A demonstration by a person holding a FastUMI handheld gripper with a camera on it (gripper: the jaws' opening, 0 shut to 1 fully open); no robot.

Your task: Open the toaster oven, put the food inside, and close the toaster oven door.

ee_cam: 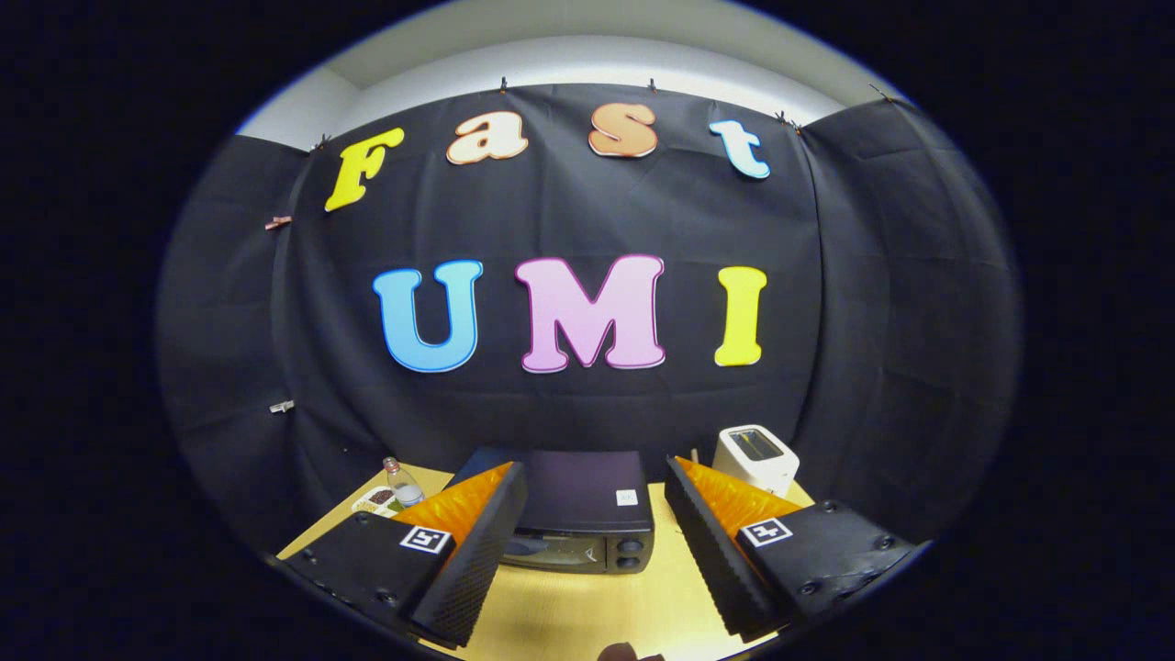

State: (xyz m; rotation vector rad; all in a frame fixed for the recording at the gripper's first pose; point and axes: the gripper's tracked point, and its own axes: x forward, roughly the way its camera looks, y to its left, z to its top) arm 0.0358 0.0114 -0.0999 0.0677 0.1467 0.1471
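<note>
At the far left of the tabletop (569, 615), near its back corner, a shallow tray (372, 501) holding small dark and pale items is seen, and a small clear bottle (401, 483) with a pale cap is stood upright just beside it. Both are placed beyond the left finger and well apart from it.

The gripper (595, 514) is held above the tabletop with its jaws spread wide apart; nothing is gripped between them. The toaster oven (578, 519) is seen in the gap between the two fingers, just ahead of them, set on the wooden tabletop close to the black cloth wall. Its long axis is laid across the view, from left to right, and its front is turned toward the gripper. The glass door (551, 549) is seen shut, upright against the front, and two round knobs (629, 554) are stacked at the right end of the front panel. A small pale sticker (627, 498) is fixed on the dark top near its right front corner.

Further right, beyond the right finger, a white slot toaster (755, 456) is stood upright near the back of the tabletop, its slot facing upward. At the near edge, between the fingers, a small dark object (626, 653) is partly seen; what it is cannot be told.
</note>
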